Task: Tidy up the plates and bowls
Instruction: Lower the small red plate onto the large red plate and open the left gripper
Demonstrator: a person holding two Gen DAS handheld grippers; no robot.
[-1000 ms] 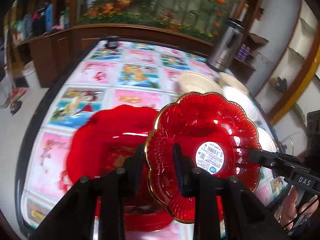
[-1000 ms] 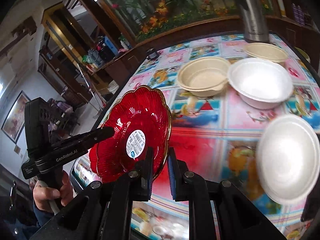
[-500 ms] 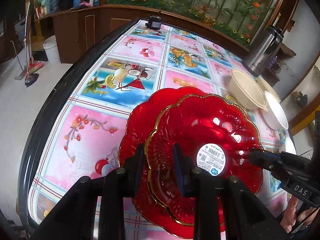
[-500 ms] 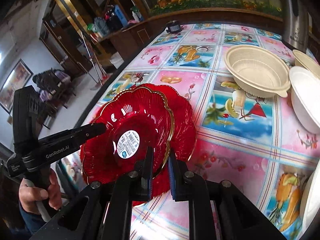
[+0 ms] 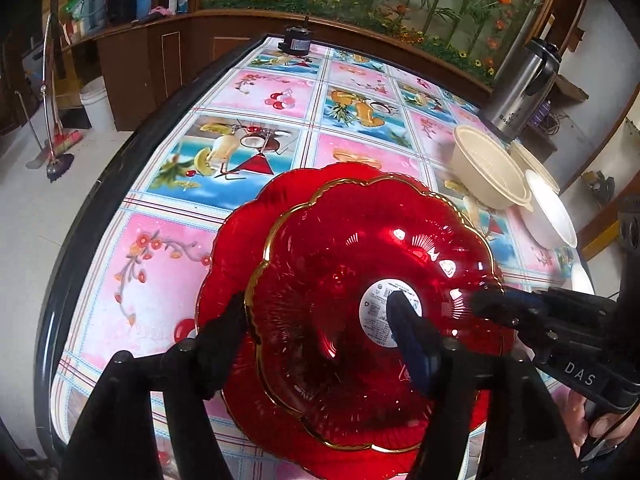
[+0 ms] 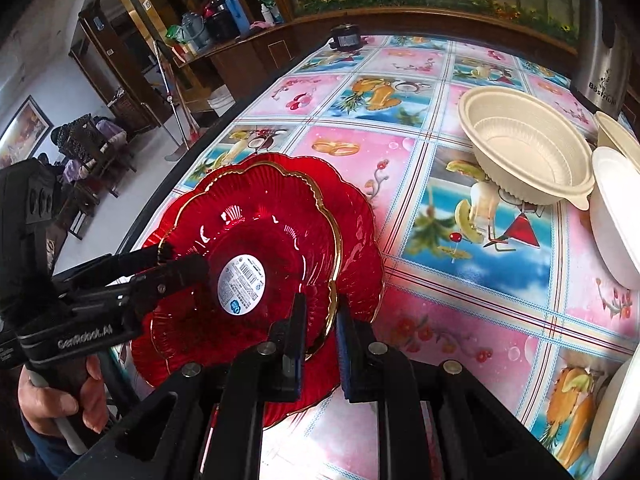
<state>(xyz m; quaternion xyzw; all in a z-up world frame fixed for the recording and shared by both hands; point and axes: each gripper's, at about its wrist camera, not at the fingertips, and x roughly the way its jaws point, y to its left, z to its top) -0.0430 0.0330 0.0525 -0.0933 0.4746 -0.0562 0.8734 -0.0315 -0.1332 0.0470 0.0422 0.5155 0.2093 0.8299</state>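
Left wrist view: looks steeply down on the patterned desk. Near its front edge, an upper red plate with a gilt scalloped rim, lying inside a lower red plate of the same shape. Probably seated flat in it, though hard to tell through the glass and glare. Around the upper plate's near-left rim, the left tool, jaws just opened and now wide: one finger outside the rim, the other over the round white sticker in the middle, neither pad pressing on the glass. At the plate's right rim, the right tool, fingertips closed on the edge, with a hand on its handle at the lower right. Farther back on the right, a beige bowl just beside a white bowl, and behind them a steel flask.

Right wrist view: same two plates at the left of the desk, close to its dark edge. Right tool clamped tight on the gilt rim of the upper plate, one pad inside the rim and one outside, above the lower plate's edge. Opposite, the left tool reaching in over the far rim with fingers spread and a visible gap to the glass, gripped by another hand. Beige and white bowls well apart from the plates at the right, flask behind them, and part of another white bowl at the lower right corner.
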